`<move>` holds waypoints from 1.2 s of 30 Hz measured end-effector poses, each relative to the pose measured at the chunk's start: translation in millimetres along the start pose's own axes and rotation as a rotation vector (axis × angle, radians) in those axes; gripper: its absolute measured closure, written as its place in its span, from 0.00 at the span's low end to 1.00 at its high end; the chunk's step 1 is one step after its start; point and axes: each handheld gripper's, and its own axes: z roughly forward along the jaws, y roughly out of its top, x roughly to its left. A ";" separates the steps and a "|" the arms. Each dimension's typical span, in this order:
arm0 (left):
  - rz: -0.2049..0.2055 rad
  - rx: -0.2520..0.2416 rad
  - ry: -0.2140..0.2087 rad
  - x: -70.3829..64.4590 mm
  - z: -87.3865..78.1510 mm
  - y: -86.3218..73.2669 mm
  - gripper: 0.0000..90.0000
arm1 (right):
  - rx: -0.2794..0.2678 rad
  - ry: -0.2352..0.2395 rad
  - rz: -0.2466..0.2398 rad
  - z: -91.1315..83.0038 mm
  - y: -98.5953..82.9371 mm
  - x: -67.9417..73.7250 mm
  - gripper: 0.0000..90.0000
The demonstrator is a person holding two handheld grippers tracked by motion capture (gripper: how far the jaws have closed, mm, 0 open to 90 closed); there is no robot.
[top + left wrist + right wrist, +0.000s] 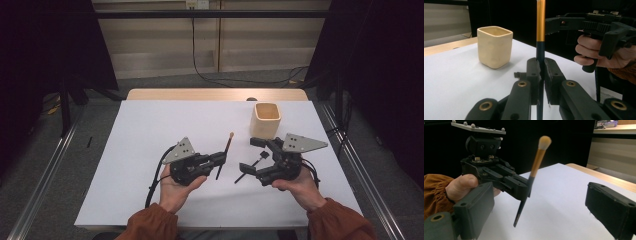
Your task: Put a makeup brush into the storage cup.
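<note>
- Left hand-held gripper is clamped tight on a brush, gripping the dark lower handle; the gold part and the pale tip stick up and away toward the far side.
- In the right gripper view the brush is tilted, its lower end hanging just above the counter.
- Right hand-held gripper sits just to the right of the brush, jaws spread wide with nothing between them.
- Cup stands upright near the far right corner, just beyond the right hand-held gripper, close to the counter's right edge.
- Loads of bare white counter on the left and far side, so plenty of room there.
- Both hands hang over the near half, near the front edge.
</note>
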 end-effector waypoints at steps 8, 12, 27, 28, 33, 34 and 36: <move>0.008 -0.004 0.000 -1.9 5.6 -0.3 0.93 | -0.004 0.033 0.007 12.5 5.7 -3.7 0.23; 0.012 -0.003 -0.002 -2.4 6.2 -1.4 0.93 | 0.008 0.059 0.009 18.6 6.2 -5.5 0.33; 0.022 0.012 -0.010 -3.7 7.7 -3.7 0.93 | 0.022 0.075 0.040 31.5 3.0 -10.6 0.66; 0.024 0.015 -0.012 -3.9 7.9 -3.9 0.93 | 0.021 0.080 0.040 31.0 3.1 -10.9 0.68; 0.030 0.024 -0.013 -4.8 10.4 -5.0 0.93 | 0.017 0.081 0.047 30.8 2.6 -11.8 0.77; 0.031 0.024 -0.014 -5.1 10.7 -5.4 0.93 | 0.018 0.085 0.048 31.0 2.3 -11.7 0.79; 0.028 0.029 -0.018 -5.0 11.4 -6.0 0.93 | 0.022 0.092 0.047 31.4 1.8 -11.4 0.85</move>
